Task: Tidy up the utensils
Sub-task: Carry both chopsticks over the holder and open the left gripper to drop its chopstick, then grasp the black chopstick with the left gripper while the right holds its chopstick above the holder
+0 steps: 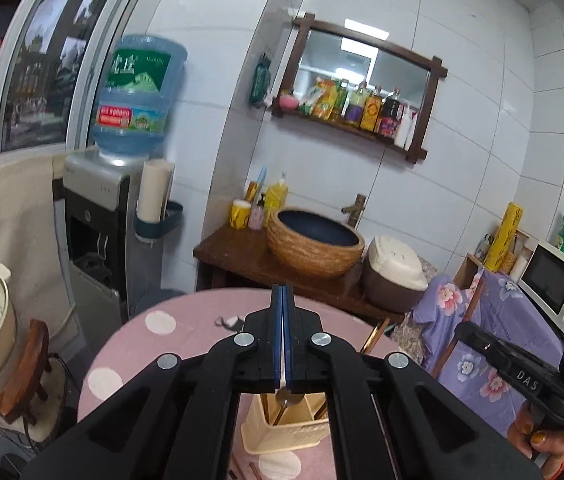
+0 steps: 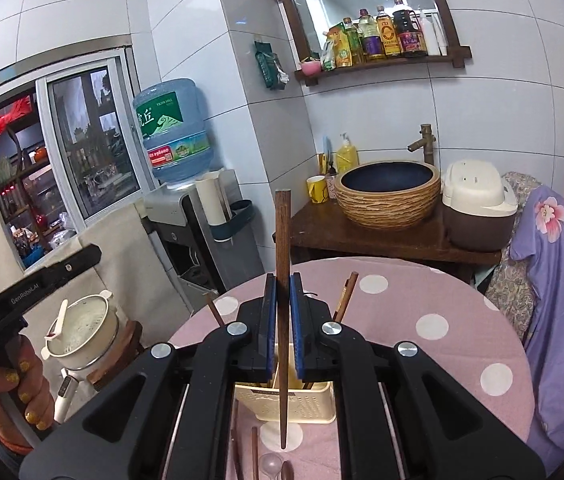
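My right gripper (image 2: 282,284) is shut on a dark wooden chopstick (image 2: 282,240) that stands upright between the blue pads, its tip hanging above the table in front of a cream utensil holder (image 2: 310,404). The holder has chopsticks and utensils standing in it. My left gripper (image 1: 282,300) is shut, with a thin metal utensil handle (image 1: 285,397) showing below its closed pads above the same holder (image 1: 282,432). More chopsticks (image 2: 255,456) and a clear spoon (image 2: 270,465) lie on the pink dotted tablecloth (image 2: 422,320) in front.
Behind the round table stand a wooden counter with a woven basin (image 2: 388,192), a rice cooker (image 2: 478,208) and a water dispenser (image 2: 185,216). A colander pot (image 2: 81,328) sits on a stool at left. A purple floral cloth (image 2: 562,280) covers furniture at right.
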